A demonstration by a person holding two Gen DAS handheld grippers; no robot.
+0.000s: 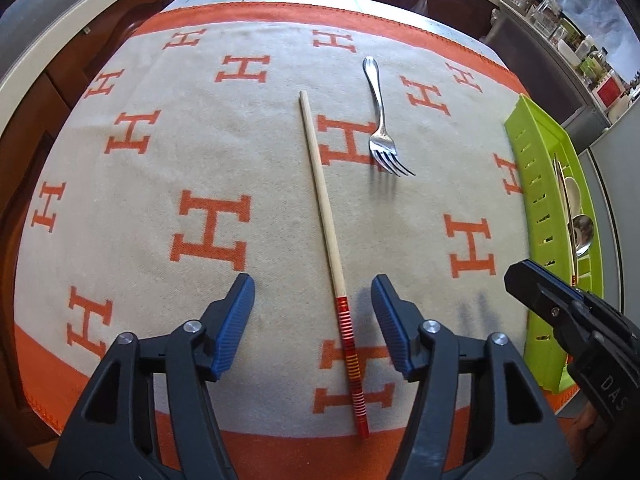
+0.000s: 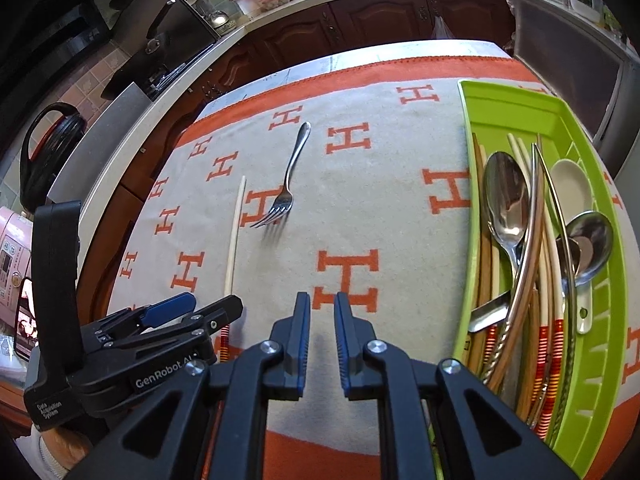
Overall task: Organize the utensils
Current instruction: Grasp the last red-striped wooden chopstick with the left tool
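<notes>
Lying loose: one chopstick (image 1: 326, 236), one fork (image 1: 382, 128)

A table (image 2: 352, 54) carried a cream blanket (image 1: 248, 160) with orange H marks and an orange border. Directly on the blanket lay three things — a red-banded chopstick (image 1: 324, 216), a steel fork (image 1: 382, 128) just beside it, and a green tray (image 2: 516, 110) of utensils at the right edge.

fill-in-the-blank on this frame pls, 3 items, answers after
1. The green tray sits on the table's ____ side.
2. Besides the fork, the only loose utensil on the cloth is a single ____.
3. The left gripper is open, its fingers on either side of the chopstick's ____ banded end.

Answers: right; chopstick; red
</notes>
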